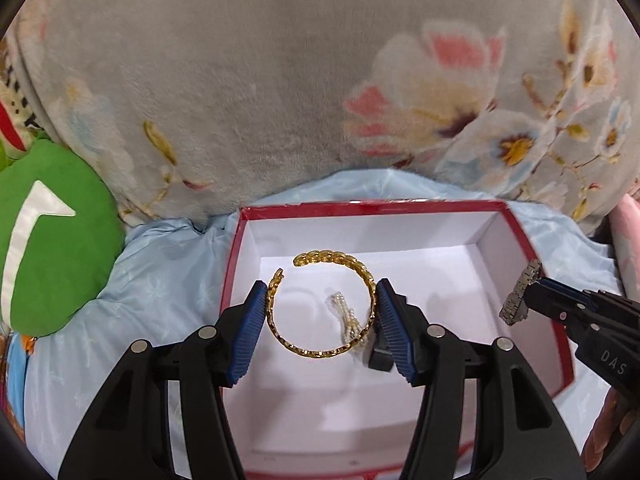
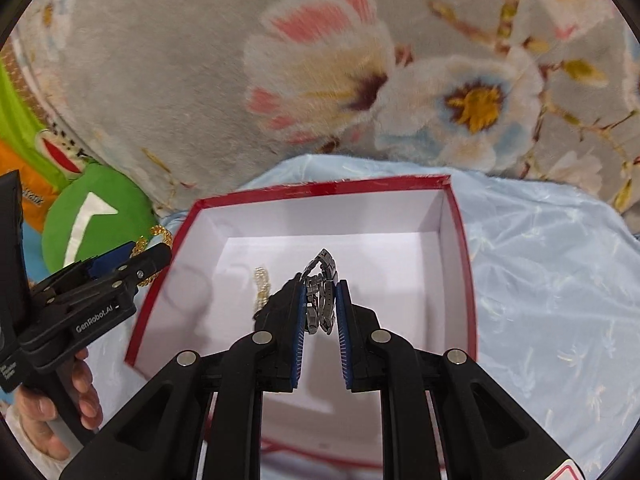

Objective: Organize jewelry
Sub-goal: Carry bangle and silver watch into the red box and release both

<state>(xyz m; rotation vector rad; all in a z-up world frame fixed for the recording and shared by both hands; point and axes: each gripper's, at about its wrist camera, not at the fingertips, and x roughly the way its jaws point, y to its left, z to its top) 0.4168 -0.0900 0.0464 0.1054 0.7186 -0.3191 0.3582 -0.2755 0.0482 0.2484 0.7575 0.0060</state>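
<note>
**Two bracelets held over the red box**

The left hand-held gripper (image 1: 322, 304) stands about half open, its blue pads pressed against opposite sides of a gold chain-link bangle (image 1: 320, 308), which hangs above the white interior of a red-edged box (image 1: 360, 210). The bangle is an open hoop, its gap facing the far left corner of the box. On the box floor below lies a small strand of pale beads (image 1: 346, 318) (seemingly in a clear wrapper, though that is hard to tell).

The right hand-held gripper (image 2: 320, 304) is nearly closed on a folded silver link bracelet (image 2: 322, 280), whose loop rises just past the fingertips. It too is over the box, nearer the right wall. From the right wrist view, a person's hand (image 2: 60, 412) grips the left tool's handle at the lower left.

The box sits on light blue fabric (image 2: 540, 260). Behind it rises a grey floral plush blanket (image 1: 260, 80), and a green cushion (image 1: 52, 240) lies to the left.
</note>
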